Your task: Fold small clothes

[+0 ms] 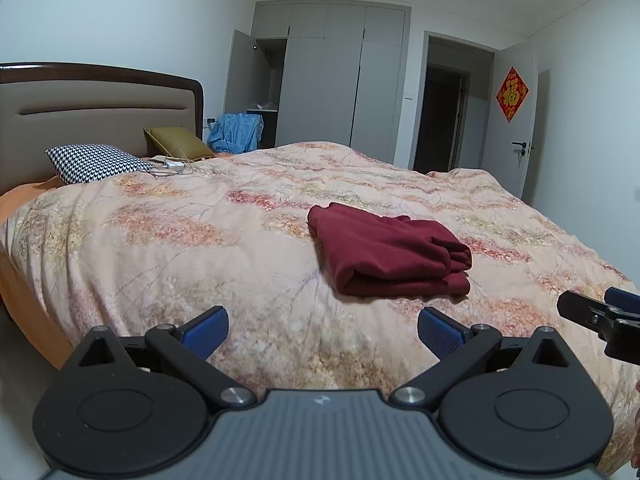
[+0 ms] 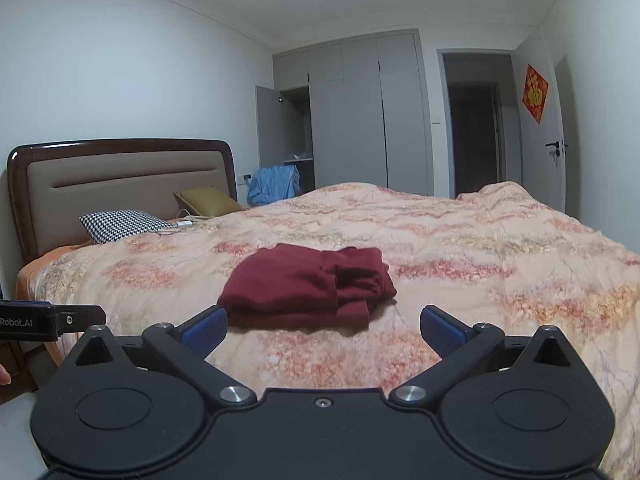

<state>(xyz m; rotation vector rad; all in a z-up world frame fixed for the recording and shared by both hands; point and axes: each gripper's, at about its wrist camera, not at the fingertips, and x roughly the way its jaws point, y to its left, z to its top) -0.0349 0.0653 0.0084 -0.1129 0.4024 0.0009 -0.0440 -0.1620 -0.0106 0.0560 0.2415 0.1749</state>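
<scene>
A dark red garment (image 1: 390,256) lies folded into a compact stack on the floral quilt (image 1: 200,248); it also shows in the right wrist view (image 2: 308,286). My left gripper (image 1: 323,330) is open and empty, held back from the near edge of the garment. My right gripper (image 2: 324,330) is open and empty, just short of the garment's near edge. The right gripper's side shows at the right edge of the left wrist view (image 1: 600,316). The left gripper's body shows at the left edge of the right wrist view (image 2: 48,320).
A houndstooth pillow (image 1: 98,162), an olive pillow (image 1: 176,142) and a white charger with cable (image 1: 174,166) lie by the headboard (image 1: 100,108). Blue clothing (image 1: 238,132) hangs by an open wardrobe (image 1: 320,80). A doorway (image 1: 444,116) and an open door (image 1: 516,120) stand at far right.
</scene>
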